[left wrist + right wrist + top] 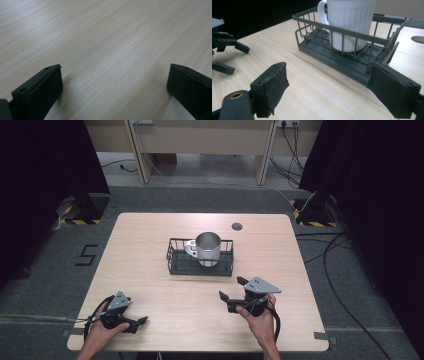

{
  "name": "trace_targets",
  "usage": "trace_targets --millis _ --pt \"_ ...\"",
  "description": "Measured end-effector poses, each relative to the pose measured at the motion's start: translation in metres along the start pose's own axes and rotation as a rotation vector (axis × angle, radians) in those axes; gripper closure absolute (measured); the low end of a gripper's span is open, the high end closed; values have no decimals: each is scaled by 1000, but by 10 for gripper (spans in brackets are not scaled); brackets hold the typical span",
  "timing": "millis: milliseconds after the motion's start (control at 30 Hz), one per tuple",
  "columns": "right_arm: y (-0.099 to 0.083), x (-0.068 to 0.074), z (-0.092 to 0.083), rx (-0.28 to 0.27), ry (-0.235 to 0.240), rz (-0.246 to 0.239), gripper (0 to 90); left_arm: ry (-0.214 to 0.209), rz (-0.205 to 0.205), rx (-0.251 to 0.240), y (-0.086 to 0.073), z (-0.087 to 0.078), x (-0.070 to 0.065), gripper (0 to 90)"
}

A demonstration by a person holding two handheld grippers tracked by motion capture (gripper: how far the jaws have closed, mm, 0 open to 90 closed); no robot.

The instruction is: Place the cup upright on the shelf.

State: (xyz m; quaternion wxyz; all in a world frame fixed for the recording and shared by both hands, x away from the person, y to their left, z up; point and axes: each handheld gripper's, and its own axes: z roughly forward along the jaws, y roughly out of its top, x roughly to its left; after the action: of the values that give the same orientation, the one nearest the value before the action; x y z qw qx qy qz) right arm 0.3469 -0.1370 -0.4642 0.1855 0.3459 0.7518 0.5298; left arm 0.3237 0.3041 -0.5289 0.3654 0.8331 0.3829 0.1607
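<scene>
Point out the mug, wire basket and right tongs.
mug [207, 247], high view, on its side wall.
wire basket [174, 255], high view, on its left rim.
right tongs [233, 287], high view, midway between the tips.

A mug [207, 247] stands in a wire basket [174, 255] mid-surface. Both grippers, left [135, 324] and right [231, 288], rest nearer the person, jaws apart.

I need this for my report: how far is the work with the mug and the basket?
The mug stands upright inside the wire basket. Both claws, left and right, are open, holding nothing, apart from the basket. Nothing is in hand; any grasp is still left.
</scene>
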Motion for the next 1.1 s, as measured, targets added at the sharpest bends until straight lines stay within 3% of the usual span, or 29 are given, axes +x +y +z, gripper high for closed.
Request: trace_targets --millis 1100 --pt "-31 6 -21 35 5 0 153 0 0 1 0 0 0 0"
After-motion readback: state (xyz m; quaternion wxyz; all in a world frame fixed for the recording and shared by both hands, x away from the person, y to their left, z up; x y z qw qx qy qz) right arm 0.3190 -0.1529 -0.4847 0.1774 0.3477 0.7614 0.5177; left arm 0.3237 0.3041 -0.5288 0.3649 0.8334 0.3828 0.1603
